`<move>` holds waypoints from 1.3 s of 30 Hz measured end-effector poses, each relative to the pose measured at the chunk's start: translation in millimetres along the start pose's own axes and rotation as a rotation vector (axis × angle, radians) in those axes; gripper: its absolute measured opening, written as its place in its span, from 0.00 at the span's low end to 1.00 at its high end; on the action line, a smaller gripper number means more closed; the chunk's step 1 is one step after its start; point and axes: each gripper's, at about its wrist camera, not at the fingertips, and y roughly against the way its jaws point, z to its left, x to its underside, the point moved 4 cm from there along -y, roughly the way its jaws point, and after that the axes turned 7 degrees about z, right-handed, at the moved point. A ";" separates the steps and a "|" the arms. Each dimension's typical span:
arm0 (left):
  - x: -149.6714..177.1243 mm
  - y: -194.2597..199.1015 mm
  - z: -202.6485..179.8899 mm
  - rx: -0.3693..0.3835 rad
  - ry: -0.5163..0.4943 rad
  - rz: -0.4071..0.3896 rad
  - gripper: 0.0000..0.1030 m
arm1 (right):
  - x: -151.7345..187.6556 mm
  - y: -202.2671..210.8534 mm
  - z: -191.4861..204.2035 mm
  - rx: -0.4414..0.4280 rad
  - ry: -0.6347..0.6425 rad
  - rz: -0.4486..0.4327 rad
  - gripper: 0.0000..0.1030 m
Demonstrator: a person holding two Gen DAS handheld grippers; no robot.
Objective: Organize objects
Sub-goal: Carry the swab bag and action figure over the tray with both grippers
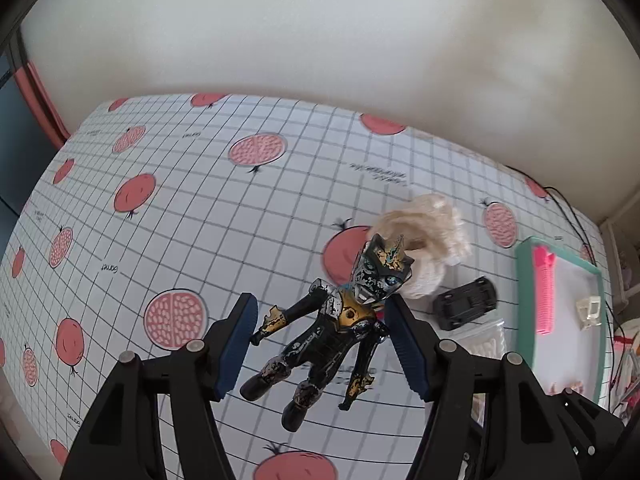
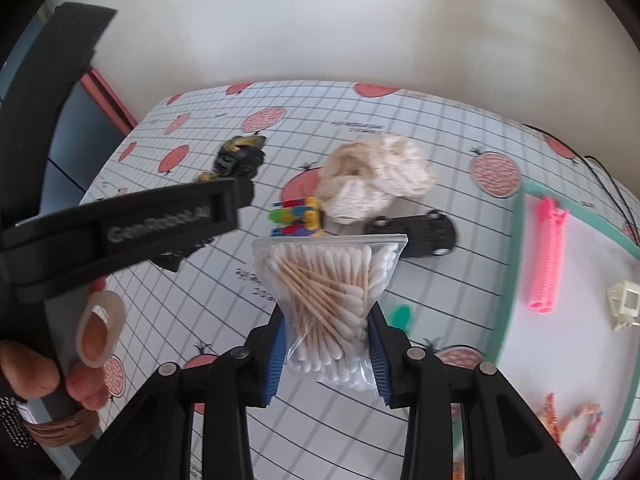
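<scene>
Your left tool (image 1: 320, 344) is spread wide, blue pads either side of the black, silver and gold armoured action figure (image 1: 320, 332). The figure's near hand looks to meet the left pad; whether the figure lies on the tabletop or hangs just above it, you cannot tell. The tabletop (image 1: 192, 200) carries a white gridded cloth printed with pink pomegranates.

Just beyond the figure's head lies the cream fluffy knitted fabric bundle (image 2: 376, 180). Touching its near-left edge sits the small multicoloured plastic block toy (image 2: 298, 218). Just right of that, and near side of the bundle, is the black toy car (image 2: 416, 234).

Your right tool (image 2: 326, 354) is pinching the clear zip bag of wooden-stick cotton swabs (image 2: 328, 292), squeezed at its waist between the blue pads, with the zip end pointing away from you. In the right wrist view your left hand (image 2: 60, 364) grips the left tool's handle at the left edge.

Along the tabletop's right edge sits the white tray with a teal rim (image 2: 510, 280). On it lie a pink ribbed plastic hair roller (image 2: 546, 256) and, to its right, a small cream hair claw clip (image 2: 622, 306).
</scene>
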 end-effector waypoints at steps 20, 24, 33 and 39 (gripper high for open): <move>9.0 36.7 -131.2 0.124 -0.199 -0.068 0.65 | 23.4 75.6 -157.5 0.090 -0.303 -0.115 0.38; 15.2 40.0 -155.2 0.163 -0.239 -0.064 0.65 | 29.1 90.9 -181.9 0.104 -0.353 -0.143 0.38; 29.5 42.4 -195.4 0.254 -0.308 -0.036 0.65 | 47.4 125.0 -225.3 0.134 -0.447 -0.200 0.38; 40.0 31.6 -214.6 0.234 -0.356 -0.005 0.65 | 50.9 117.3 -234.1 0.132 -0.471 -0.183 0.38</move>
